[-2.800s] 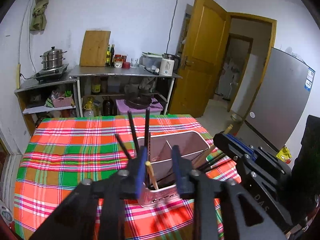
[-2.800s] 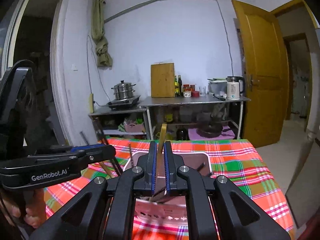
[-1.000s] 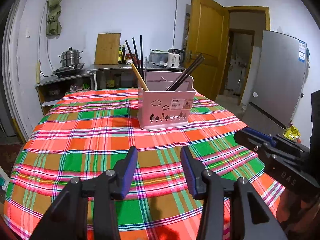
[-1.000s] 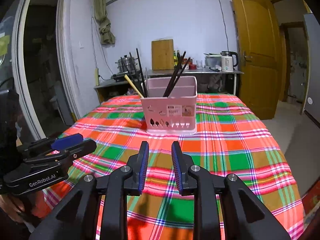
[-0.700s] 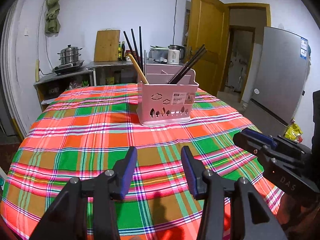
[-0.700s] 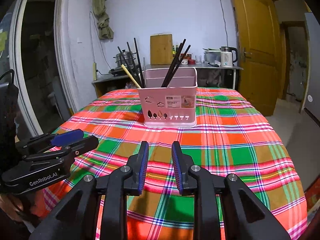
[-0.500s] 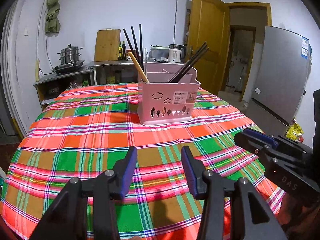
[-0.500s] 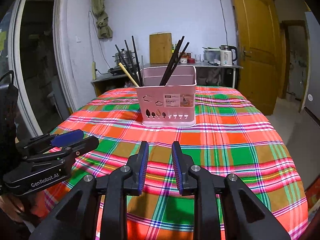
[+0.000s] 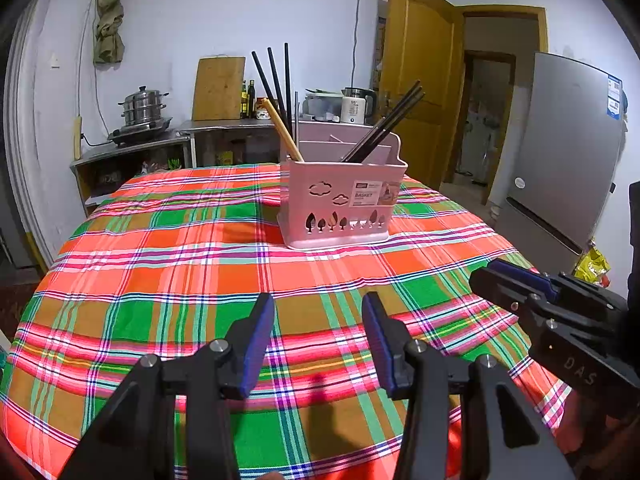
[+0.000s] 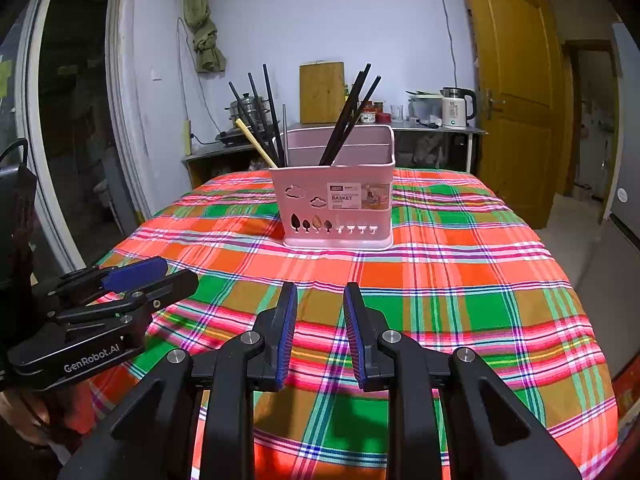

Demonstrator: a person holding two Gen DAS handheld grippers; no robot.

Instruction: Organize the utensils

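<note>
Chopsticks (image 9: 276,92) stand sorted in the pink basket (image 9: 340,196) at twelve o'clock on the plaid tablecloth (image 9: 160,248), so left gripper (image 9: 318,312) and right gripper (image 10: 320,300), both parted and empty, should probably retreat without nudging it.

Chopsticks' (image 9: 382,130) lower ends hidden inside basket (image 9: 340,204), label text (image 10: 358,197) too small.

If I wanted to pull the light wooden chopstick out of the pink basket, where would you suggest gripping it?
Grip the wooden chopstick on its bare upper end, coming from above and the left. It leans left out of the pink basket, clear of the black chopsticks beside it, so that end is probably easiest to reach.
</note>
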